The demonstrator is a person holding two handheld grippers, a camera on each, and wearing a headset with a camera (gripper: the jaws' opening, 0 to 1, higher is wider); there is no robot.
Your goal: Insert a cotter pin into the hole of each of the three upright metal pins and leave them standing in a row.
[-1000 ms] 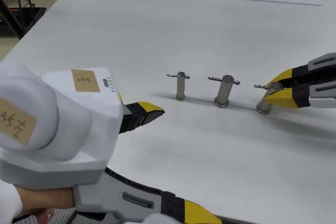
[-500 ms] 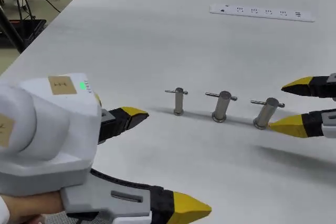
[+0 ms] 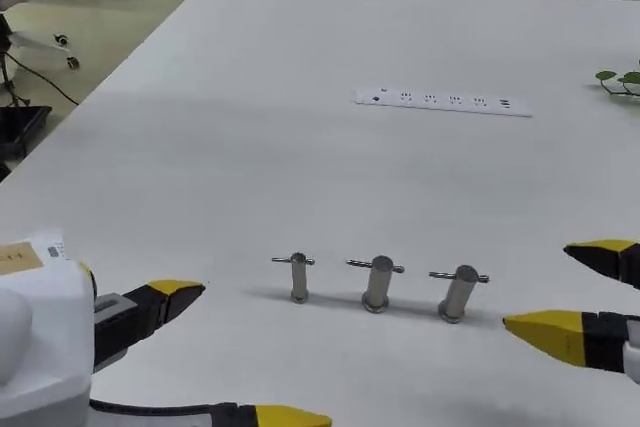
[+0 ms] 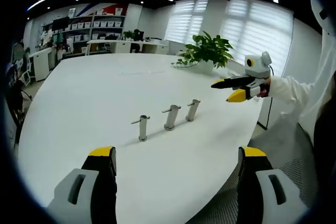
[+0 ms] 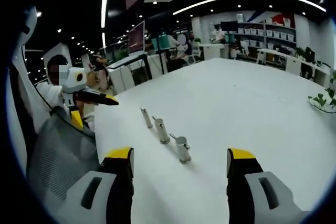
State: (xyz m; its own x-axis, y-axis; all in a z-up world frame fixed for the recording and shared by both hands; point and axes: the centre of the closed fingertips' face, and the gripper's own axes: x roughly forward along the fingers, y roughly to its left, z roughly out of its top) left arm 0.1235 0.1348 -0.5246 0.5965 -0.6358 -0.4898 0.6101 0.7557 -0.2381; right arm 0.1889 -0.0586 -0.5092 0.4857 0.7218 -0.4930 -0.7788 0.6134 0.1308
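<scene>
Work seems to be at its last step, judging from how things lie. At the left of the head view the left gripper (image 3: 255, 352) hangs over the near part of the white table (image 3: 250, 167). Its yellow-tipped jaws are spread wide with nothing between them, and it is well apart from the row.

Next stands the left metal pin (image 3: 299, 281), upright on its base, with the first cotter pin (image 3: 281, 260) crossing it near the top. Near it is the middle metal pin (image 3: 378, 285), which carries the second cotter pin (image 3: 357, 265) in the same way. Then comes the right metal pin (image 3: 459, 294) with the third cotter pin (image 3: 440, 275) through it. This last one looks a little tilted, but I cannot tell if it really leans or if it is only the angle of the camera.

At the far right the right gripper (image 3: 540, 287) is near that pin but not touching it. Its jaws are parted and it holds nothing.

Behind the row, well apart, a power strip (image 3: 440, 102) lies flat, and some leaves of a plant (image 3: 622, 79) show at the edge.

All three holes appear filled and the pins stand in one line, so I judge the inserting is done. The next move calls mainly for care: keep both grippers away from the row, and only if the right metal pin truly leans, set it straight with a light touch — without knocking its neighbour
</scene>
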